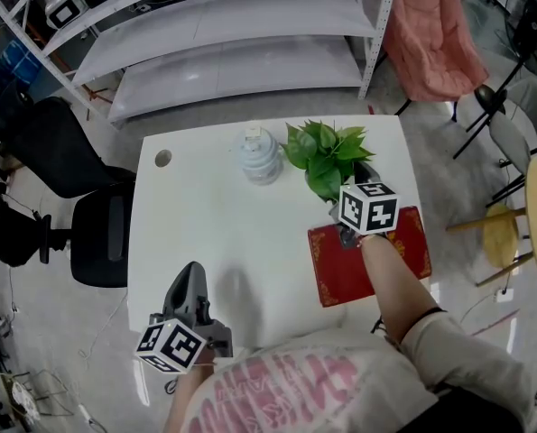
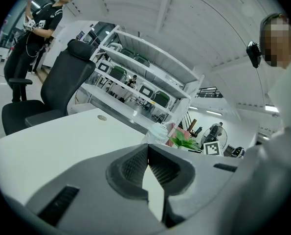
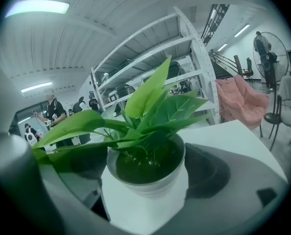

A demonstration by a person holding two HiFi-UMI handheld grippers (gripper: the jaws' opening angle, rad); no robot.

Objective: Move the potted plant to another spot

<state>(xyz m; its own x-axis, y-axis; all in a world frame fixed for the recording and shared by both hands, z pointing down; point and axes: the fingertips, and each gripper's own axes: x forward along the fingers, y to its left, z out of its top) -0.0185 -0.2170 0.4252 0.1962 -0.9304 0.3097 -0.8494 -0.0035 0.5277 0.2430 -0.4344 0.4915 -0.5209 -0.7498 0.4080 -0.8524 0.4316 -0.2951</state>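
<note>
The right gripper's [image 3: 146,156] fingers clasp the potted plant [image 3: 144,173], its smooth white pot squarely between them. It is probably light, rigid and slippery, so grip the pot wall, not the floppy leaves. The left gripper's [image 2: 146,150] fingers are pressed together, empty.

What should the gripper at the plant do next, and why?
Probably lift straight up a little: the right gripper has its jaws seemingly pressed against both sides of the potted plant, which rests on the table.
</note>
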